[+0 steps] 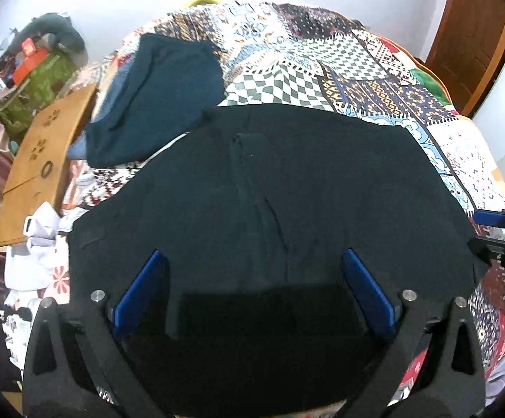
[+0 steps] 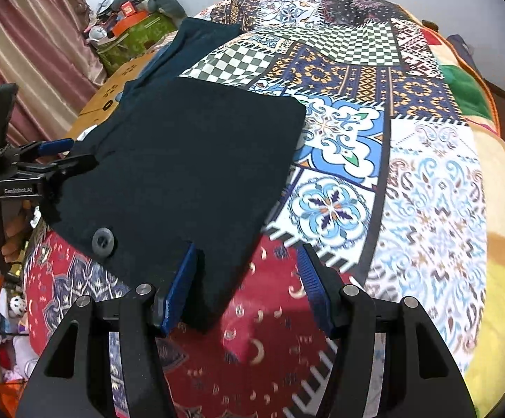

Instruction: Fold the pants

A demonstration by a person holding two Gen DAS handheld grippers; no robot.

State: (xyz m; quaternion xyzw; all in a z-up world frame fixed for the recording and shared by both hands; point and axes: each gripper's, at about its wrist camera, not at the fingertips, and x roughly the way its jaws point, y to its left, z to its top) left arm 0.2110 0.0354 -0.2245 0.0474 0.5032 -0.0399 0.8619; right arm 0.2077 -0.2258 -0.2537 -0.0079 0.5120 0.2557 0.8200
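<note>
A pair of dark pants (image 1: 269, 188) is seen spread flat on a bed covered by a patchwork quilt (image 1: 357, 80). In the right wrist view the pants (image 2: 182, 160) appear as a roughly rectangular dark shape lying toward the left side of the quilt (image 2: 409, 191), with a grey button (image 2: 103, 240) showing near the lower left edge.

The left hand-held gripper (image 1: 252, 289) is held above the near part of the pants with its blue fingers (image 1: 140, 292) spread wide; nothing is gripped between them. The same gripper (image 2: 60, 160) is seen from the side in the right wrist view, at the left edge of the pants, but whether the cloth is touched there cannot be told.

The right hand-held gripper (image 2: 249, 285) is also spread wide. Its left finger (image 2: 179, 289) lies over the near corner of the pants, while the other finger is over the red part of the quilt, and no cloth is clamped. In the left wrist view this gripper (image 1: 492, 233) is seen at the right edge of the pants.

A second garment of dark teal cloth (image 1: 154, 101) is laid farther back on the bed, just beside the far left corner of the pants. A flat cardboard box (image 1: 43, 160) is seen along the left side of the bed, and a green box (image 1: 39, 94) piled with clutter stands behind it.
</note>
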